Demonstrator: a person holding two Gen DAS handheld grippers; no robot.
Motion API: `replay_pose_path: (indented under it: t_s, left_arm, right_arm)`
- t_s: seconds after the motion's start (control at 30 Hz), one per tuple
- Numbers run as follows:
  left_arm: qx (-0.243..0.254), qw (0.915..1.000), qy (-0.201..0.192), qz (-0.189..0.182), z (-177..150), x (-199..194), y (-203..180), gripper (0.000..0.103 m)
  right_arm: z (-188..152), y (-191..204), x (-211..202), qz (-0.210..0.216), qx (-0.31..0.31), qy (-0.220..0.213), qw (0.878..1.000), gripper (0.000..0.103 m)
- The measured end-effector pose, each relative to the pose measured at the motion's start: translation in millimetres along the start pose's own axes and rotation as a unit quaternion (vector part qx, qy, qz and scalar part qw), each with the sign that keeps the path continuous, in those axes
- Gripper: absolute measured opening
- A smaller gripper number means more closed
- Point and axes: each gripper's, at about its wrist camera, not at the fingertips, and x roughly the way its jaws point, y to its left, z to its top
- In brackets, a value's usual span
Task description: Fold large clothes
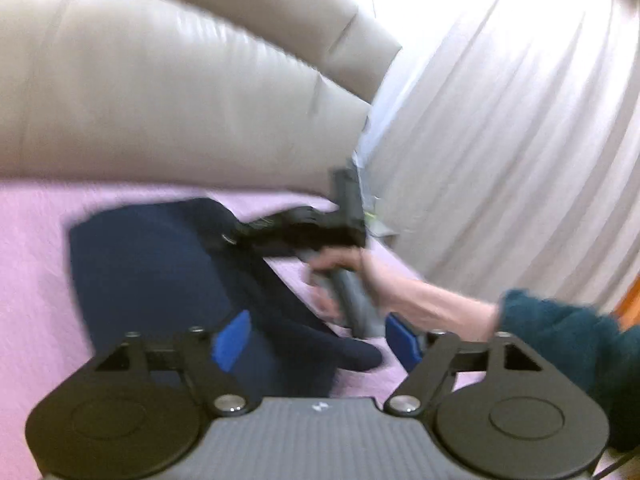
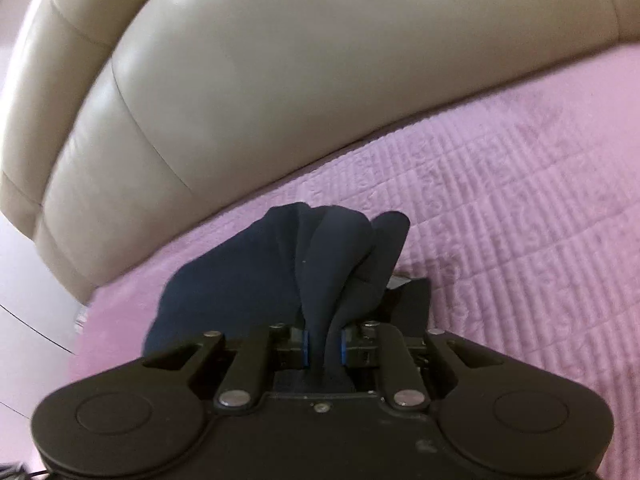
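Observation:
A dark navy garment (image 1: 160, 272) lies folded on the pink quilted bedspread (image 1: 36, 264). My left gripper (image 1: 316, 342) stands open over its near edge, blue pads (image 1: 232, 340) wide apart, nothing pressed between them. In the left wrist view a person's hand (image 1: 360, 276) holds the other gripper at the garment's far right edge. In the right wrist view my right gripper (image 2: 324, 346) is shut on a bunched fold of the navy garment (image 2: 280, 264), which rises from between the blue pads (image 2: 306, 346).
A beige padded leather headboard (image 1: 160, 92) runs behind the bed. White curtains (image 1: 500, 128) hang to the right, with clutter in the gap beside the bed. A dark teal sleeve (image 1: 568, 332) crosses the right of the left wrist view. Pink bedspread (image 2: 520, 208) spreads to the right.

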Motion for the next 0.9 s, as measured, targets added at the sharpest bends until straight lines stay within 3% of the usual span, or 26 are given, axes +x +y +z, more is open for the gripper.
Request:
replay_pose_path:
  t_s: [0.07, 0.1, 0.13, 0.17, 0.3, 0.43, 0.5, 0.57, 0.6, 0.63, 0.67, 0.73, 0.83, 0.9]
  left_arm:
    - [-0.001, 0.9978, 0.044, 0.05, -3.7, 14.1, 16.8, 0.066]
    - [-0.009, 0.9957, 0.073, 0.056, -5.9, 25.5, 27.6, 0.051]
    - [-0.01, 0.9943, 0.09, 0.056, -9.9, 34.2, 36.3, 0.046]
    - [-0.01, 0.9941, 0.094, 0.052, -10.1, 40.0, 45.0, 0.046]
    - [0.014, 0.993, 0.104, 0.053, -16.2, 53.6, 46.5, 0.043]
    - [0.008, 0.9931, 0.106, 0.049, -20.4, 64.7, 42.7, 0.043]
    - [0.007, 0.9927, 0.109, 0.052, -19.3, 68.8, 43.3, 0.042]
    - [0.02, 0.9911, 0.116, 0.062, -24.8, 71.5, 41.2, 0.041]
    - [0.029, 0.9899, 0.12, 0.069, -23.8, 73.1, 39.0, 0.041]
    - [0.037, 0.9886, 0.124, 0.077, -23.3, 75.5, 37.2, 0.041]
    - [0.046, 0.9873, 0.127, 0.085, -22.5, 76.9, 35.5, 0.04]
    - [0.062, 0.9858, 0.112, 0.109, -21.9, 70.2, 27.0, 0.024]
    - [0.099, 0.9816, 0.08, 0.142, -22.0, 53.1, 11.9, 0.024]
    - [0.103, 0.9788, 0.086, 0.155, -22.7, 48.7, 9.3, 0.025]
  right_arm:
    - [0.8, -5.3, 1.2, 0.011, 0.034, 0.011, 0.999, 0.033]
    - [-0.1, -5.2, -0.5, 0.011, 0.041, 0.014, 0.999, 0.044]
    - [-0.9, -2.8, -2.4, 0.008, 0.037, 0.02, 0.999, 0.047]
    - [-2.7, -0.7, -6.8, 0.004, 0.029, 0.027, 0.999, 0.05]
    - [-13.7, 6.3, -30.6, -0.004, 0.021, 0.066, 0.998, 0.08]
    - [-36.5, 8.1, -36.7, -0.003, 0.026, 0.112, 0.993, 0.082]
    - [-46.9, 17.9, -30.2, -0.02, -0.002, 0.135, 0.991, 0.083]
    - [-53.0, 30.8, -30.2, -0.044, -0.039, 0.122, 0.991, 0.075]
    - [-54.3, 36.0, -35.5, -0.053, -0.043, 0.1, 0.993, 0.028]
    - [-55.3, 39.3, -43.4, -0.065, -0.04, 0.072, 0.994, 0.016]
    - [-56.0, 40.8, -51.1, -0.06, -0.033, 0.053, 0.996, 0.016]
    - [-59.5, 38.8, -62.5, -0.053, -0.029, 0.031, 0.998, 0.013]
    - [-64.7, 13.8, -61.2, -0.078, 0.006, 0.029, 0.997, 0.012]
    - [-67.6, -4.2, -54.0, -0.077, 0.043, 0.035, 0.995, 0.013]
